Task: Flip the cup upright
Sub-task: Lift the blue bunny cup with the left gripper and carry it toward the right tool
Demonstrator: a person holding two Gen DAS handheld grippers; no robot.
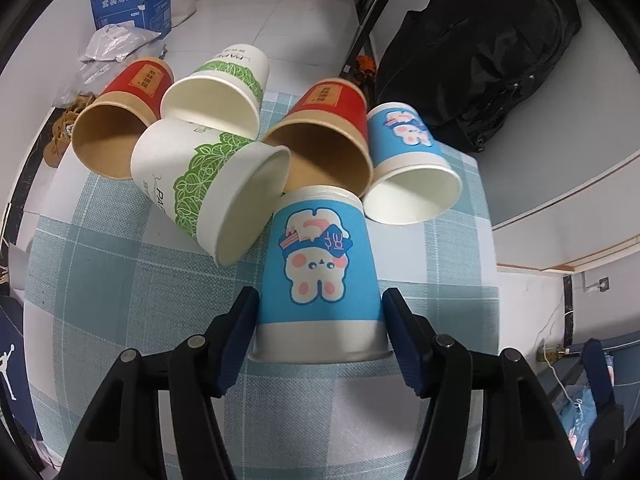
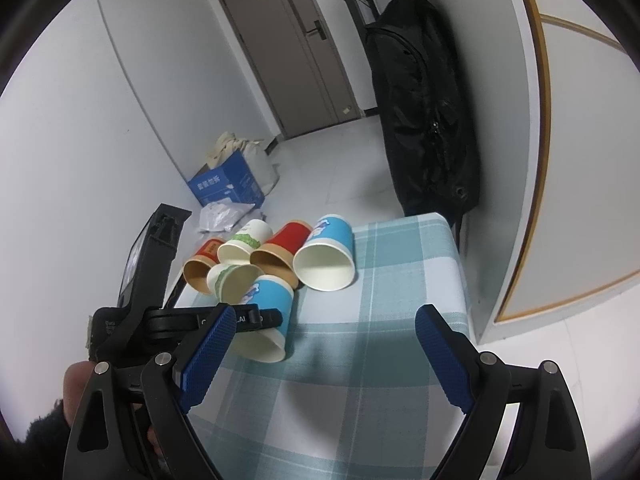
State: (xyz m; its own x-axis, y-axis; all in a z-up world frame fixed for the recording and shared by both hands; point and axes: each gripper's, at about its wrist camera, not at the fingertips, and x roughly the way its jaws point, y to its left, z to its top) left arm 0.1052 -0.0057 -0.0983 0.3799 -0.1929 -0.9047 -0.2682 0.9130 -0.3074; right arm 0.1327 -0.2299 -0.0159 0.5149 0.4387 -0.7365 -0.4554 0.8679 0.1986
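Observation:
A blue paper cup with a rabbit print (image 1: 320, 276) stands upside down on the checked tablecloth (image 1: 120, 272), rim down. My left gripper (image 1: 320, 312) has its blue pads on both sides of the cup's lower wall, closed on it. In the right wrist view the same cup (image 2: 268, 312) shows with the left gripper's finger across it. My right gripper (image 2: 324, 340) is open and empty above the cloth (image 2: 380, 320), to the right of the cup.
Several other cups lie on their sides behind it: two green-leaf white ones (image 1: 208, 184), two red-and-brown ones (image 1: 332, 136) and a second blue one (image 1: 412, 164). A black bag (image 1: 480, 48) hangs at the far right. A blue box (image 1: 132, 4) sits on the floor.

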